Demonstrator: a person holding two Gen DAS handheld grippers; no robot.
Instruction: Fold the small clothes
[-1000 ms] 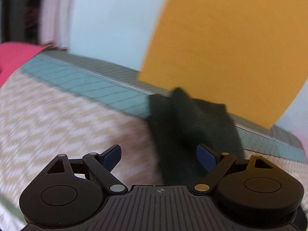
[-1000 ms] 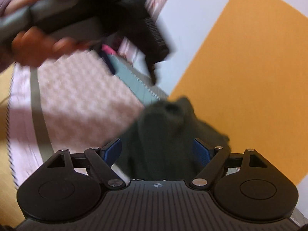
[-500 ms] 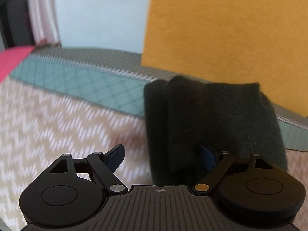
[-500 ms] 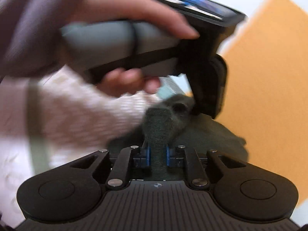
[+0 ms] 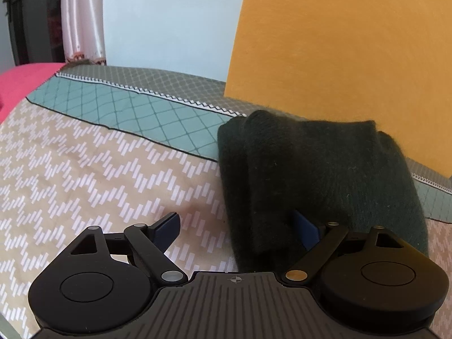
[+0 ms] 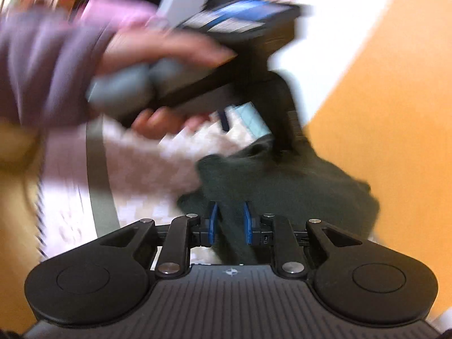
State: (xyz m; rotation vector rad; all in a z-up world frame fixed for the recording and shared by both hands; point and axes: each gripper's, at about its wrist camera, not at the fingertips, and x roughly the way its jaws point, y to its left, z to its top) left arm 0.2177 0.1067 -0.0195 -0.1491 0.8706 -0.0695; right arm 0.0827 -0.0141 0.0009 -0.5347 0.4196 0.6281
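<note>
The dark knit (image 6: 296, 186) lies bunched on the bedspread (image 5: 84, 169). The right gripper (image 6: 229, 223) pinches a fold between its pads, jaws having just closed. The left gripper (image 5: 240, 226) stands spread, cloth against its right finger. It looks soft, light and floppy; grab an edge, not the bulk.

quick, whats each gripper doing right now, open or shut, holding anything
Left gripper: open, dark green knit garment between its fingers, not pinched.
Right gripper: just closed, shut on a fold of the garment.
</note>
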